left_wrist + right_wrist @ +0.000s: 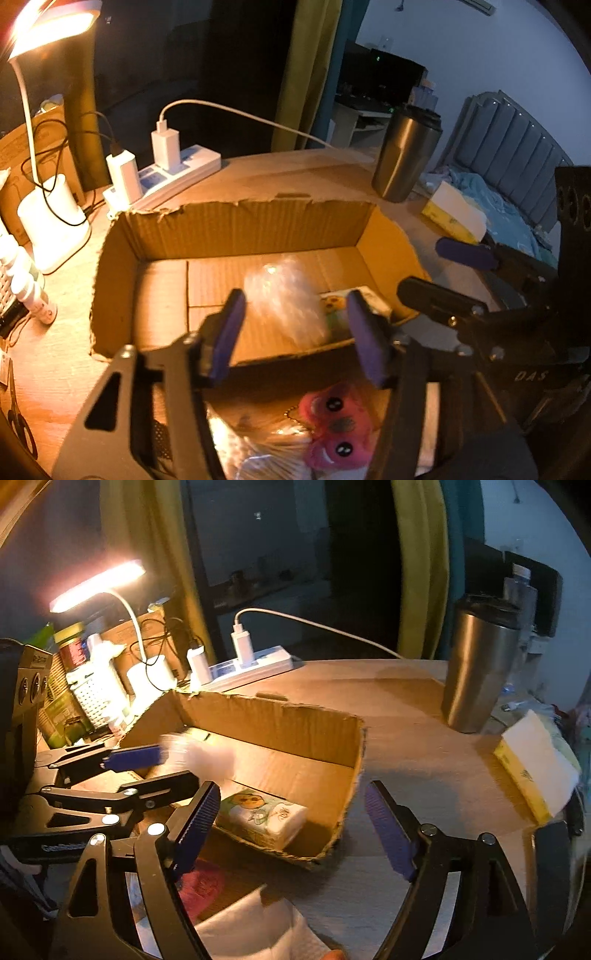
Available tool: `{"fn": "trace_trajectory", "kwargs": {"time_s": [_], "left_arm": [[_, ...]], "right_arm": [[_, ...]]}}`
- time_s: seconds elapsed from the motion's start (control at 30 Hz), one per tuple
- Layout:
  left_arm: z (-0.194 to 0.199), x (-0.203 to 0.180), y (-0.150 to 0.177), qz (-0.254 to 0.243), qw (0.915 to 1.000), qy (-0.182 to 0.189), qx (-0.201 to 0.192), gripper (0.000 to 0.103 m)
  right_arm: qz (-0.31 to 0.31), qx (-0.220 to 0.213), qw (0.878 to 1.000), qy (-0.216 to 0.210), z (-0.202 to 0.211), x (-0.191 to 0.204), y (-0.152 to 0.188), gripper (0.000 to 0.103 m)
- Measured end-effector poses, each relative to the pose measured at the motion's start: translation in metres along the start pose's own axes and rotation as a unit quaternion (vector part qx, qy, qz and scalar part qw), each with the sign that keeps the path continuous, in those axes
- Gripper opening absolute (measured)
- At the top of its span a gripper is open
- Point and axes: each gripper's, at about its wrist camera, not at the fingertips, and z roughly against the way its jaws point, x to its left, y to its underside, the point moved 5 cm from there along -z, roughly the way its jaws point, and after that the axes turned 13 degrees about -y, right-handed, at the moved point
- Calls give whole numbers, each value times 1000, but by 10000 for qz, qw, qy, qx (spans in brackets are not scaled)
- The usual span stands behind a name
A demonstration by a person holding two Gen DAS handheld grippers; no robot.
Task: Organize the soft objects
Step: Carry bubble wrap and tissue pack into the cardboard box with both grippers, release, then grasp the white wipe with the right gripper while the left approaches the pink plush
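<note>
With both the left tongs (295, 332) and right tongs (291, 827) spread apart and empty over the cardboard box (280, 716), a blurred clear bag (284, 295) dropped inside beside the tissue pack (260, 819), and the pink plush (334, 428), just outside the box's near wall, seemed best taken with a gentle, centred pinch.

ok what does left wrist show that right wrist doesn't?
Left wrist only: pink plush toy with black eyes on the near side of the box, and a grey bed headboard. Right wrist only: white slotted basket and a yellow-edged tissue pack seen whole. Both: cardboard box, steel tumbler, power strip, desk lamp.
</note>
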Motion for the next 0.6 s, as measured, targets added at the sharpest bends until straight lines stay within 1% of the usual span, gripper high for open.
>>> {"fn": "trace_trajectory", "kwargs": {"time_s": [0.07,0.23,0.6], "left_arm": [[3,0,-1,16,10000,50,-34,64],[14,3,0,39,9999,-3,-132,65],[51,12,18,99,9993,53,-347,65]], "right_arm": [[-21,-18,10000,65,5,-2,2,83],[-12,-46,9998,186,17,1,6,83],[63,-88,9993,358,41,26,21,83]]}}
